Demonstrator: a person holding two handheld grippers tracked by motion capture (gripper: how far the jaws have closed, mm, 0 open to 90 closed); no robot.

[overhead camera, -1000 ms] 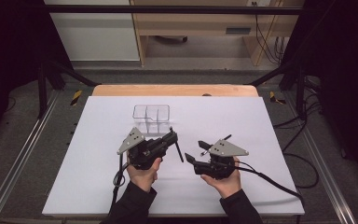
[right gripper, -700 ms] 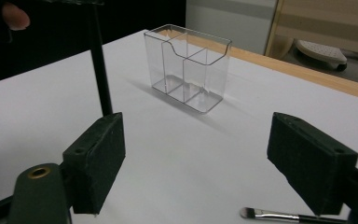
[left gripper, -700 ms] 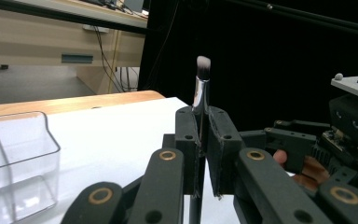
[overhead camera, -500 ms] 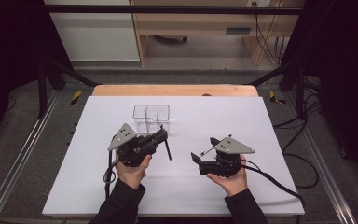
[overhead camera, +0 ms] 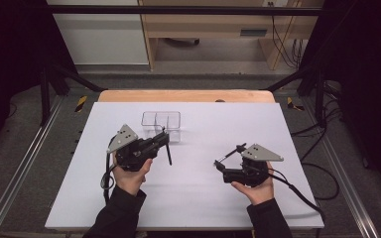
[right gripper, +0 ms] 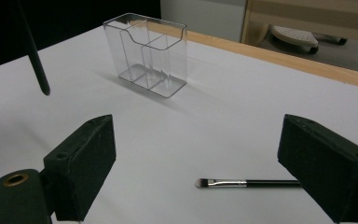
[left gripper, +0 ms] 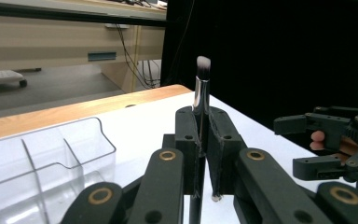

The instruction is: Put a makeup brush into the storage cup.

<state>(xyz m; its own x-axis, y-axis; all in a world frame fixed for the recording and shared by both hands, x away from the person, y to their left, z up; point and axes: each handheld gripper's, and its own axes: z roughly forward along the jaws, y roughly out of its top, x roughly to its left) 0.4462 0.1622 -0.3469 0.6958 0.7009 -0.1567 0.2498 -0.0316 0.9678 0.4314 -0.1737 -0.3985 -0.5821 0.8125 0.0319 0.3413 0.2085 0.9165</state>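
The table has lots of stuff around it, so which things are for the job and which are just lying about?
For the job: makeup brush clamped in the left gripper; small brush lying on the white table by the open right gripper; clear organizer.

Just lying about: cables and the wooden desk behind.

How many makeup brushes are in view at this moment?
2. One brush stands upright, clamped in the left gripper, bristles up. A second, thinner brush lies flat on the white table in front of the open right gripper.
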